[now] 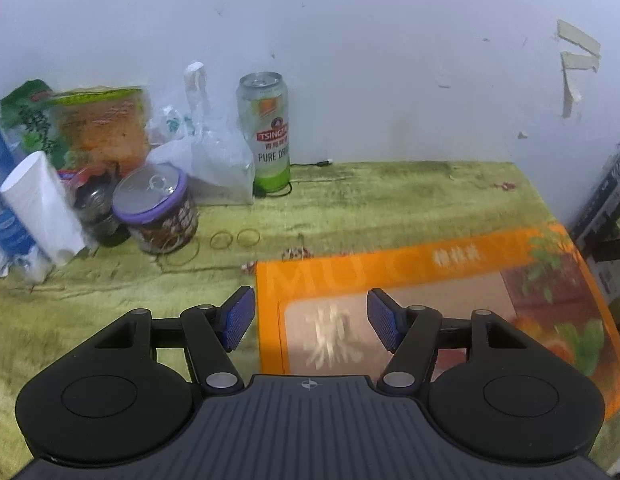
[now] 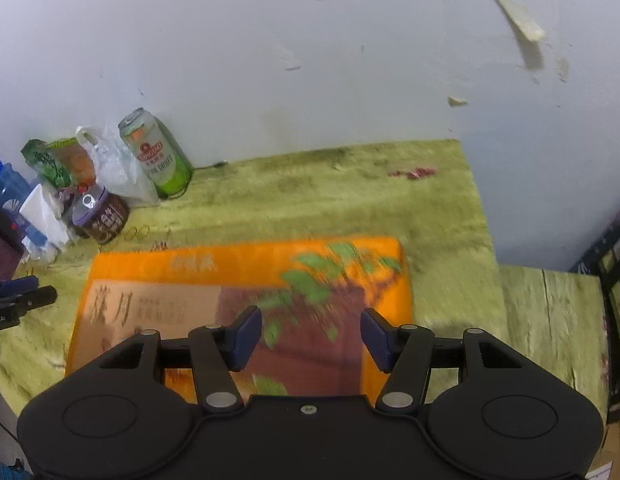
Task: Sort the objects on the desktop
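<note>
Two hand-held tools hang over a green-covered counter (image 1: 390, 200) with a flat orange box (image 2: 245, 264) lying on it, the landmark here. The left tool (image 1: 311, 319) stands above the box's left edge, its blue pads apart with nothing between them. The right tool (image 2: 311, 340) hovers over the box's leaf-printed right half, its pads likewise apart and empty. Neither tool touches the box in either view.

Beyond the box's far left corner, a cluster of goods sits against the white wall (image 1: 350, 40). A tall green-and-white beer can (image 1: 266, 132) stands upright at the wall, a clear plastic bag (image 1: 213, 160) just left of it. A purple-lidded tin (image 1: 155, 208) stands nearer the box, with a white paper cup (image 1: 41, 208) tilted to its left and green and orange snack packets (image 1: 89, 120) propped behind. Loose rubber bands (image 1: 233, 238) lie on the counter between the tin and the box. Blue packaging (image 1: 1, 200) shows at the far left edge, partly cut off.
</note>
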`<state>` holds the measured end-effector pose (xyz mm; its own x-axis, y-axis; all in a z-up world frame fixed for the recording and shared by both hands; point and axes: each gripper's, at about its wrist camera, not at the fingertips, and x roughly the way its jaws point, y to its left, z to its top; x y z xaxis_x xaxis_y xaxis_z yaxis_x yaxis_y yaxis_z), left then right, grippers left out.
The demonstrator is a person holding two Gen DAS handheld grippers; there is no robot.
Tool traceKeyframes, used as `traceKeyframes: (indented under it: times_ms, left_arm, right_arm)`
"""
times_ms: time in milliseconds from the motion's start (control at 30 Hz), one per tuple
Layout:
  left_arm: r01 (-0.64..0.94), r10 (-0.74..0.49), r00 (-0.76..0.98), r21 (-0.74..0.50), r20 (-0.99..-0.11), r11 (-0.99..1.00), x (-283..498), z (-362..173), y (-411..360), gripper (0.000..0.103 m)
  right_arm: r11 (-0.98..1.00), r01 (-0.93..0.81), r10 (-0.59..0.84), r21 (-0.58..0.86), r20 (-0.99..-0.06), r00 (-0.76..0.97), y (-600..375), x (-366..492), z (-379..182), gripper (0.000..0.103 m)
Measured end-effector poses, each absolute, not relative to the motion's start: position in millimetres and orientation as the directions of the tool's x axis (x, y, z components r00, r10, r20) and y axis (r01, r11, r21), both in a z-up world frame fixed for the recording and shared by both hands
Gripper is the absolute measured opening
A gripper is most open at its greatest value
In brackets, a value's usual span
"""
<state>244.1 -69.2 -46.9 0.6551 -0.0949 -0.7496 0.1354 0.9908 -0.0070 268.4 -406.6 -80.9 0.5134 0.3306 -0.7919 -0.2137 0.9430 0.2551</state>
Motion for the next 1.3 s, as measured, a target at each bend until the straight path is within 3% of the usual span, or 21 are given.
traceKeyframes:
  times_ms: [400, 1300]
  left_arm:
    - [0.212, -0.179, 0.586, -0.064, -0.790, 0.975, 302.2, -89.6, -72.1, 0.062]
    - [0.245, -0.170, 0.550, -0.036, -0.818, 0.969, 313.4, -113.1, -70.4, 0.064]
  right_arm:
    - [0.969, -0.150, 0.244, 0.197, -0.862, 0.445, -364.8, 335.0, -104.7, 0.054]
    - [0.979, -0.139, 0.192, 0.150, -0.913, 0.360, -345.9, 356.6, -132.8, 0.054]
